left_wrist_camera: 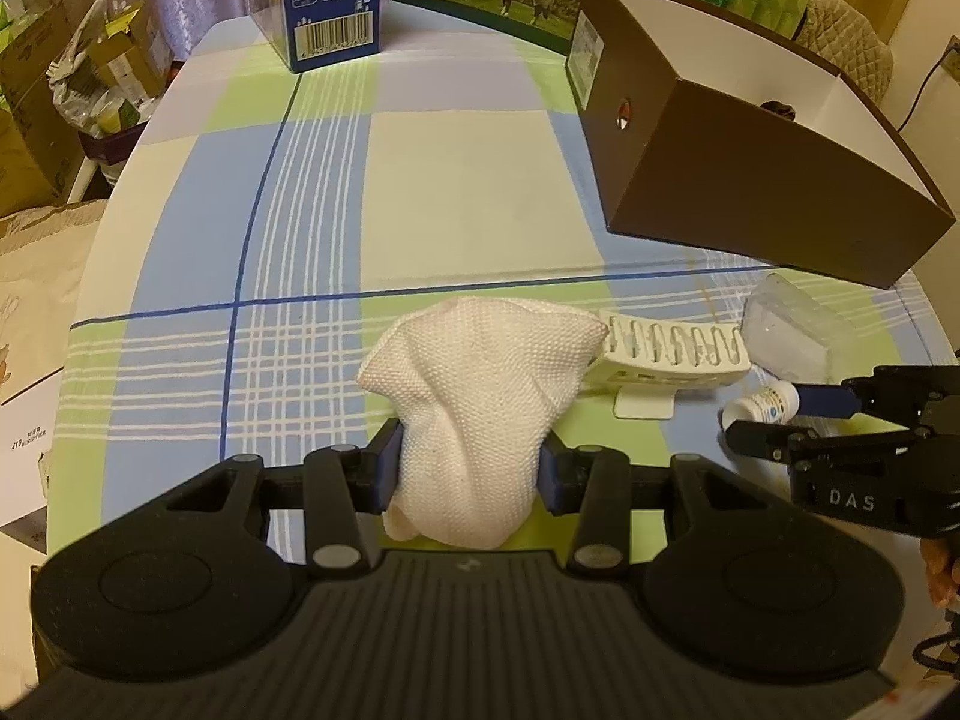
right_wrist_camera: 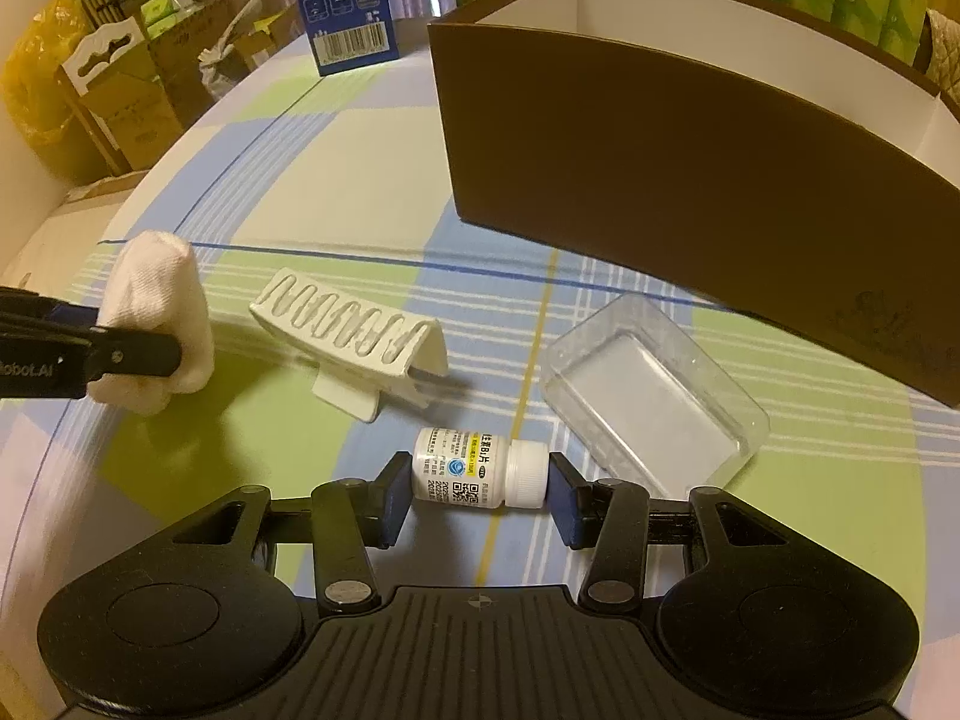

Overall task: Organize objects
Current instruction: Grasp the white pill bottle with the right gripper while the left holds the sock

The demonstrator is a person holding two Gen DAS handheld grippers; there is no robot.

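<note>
Holding two things at once, we had both grippers loaded near the table's front edge.

Our left gripper (left_wrist_camera: 468,468) was clamped on the crumpled white woven cloth (left_wrist_camera: 480,396); our right gripper (right_wrist_camera: 480,495) was closed lengthwise on the small white pill bottle (right_wrist_camera: 480,474), its long axis running pad to pad. Beyond both stood the open brown cardboard box (right_wrist_camera: 690,180), nearer our right; its contents were hidden.
</note>
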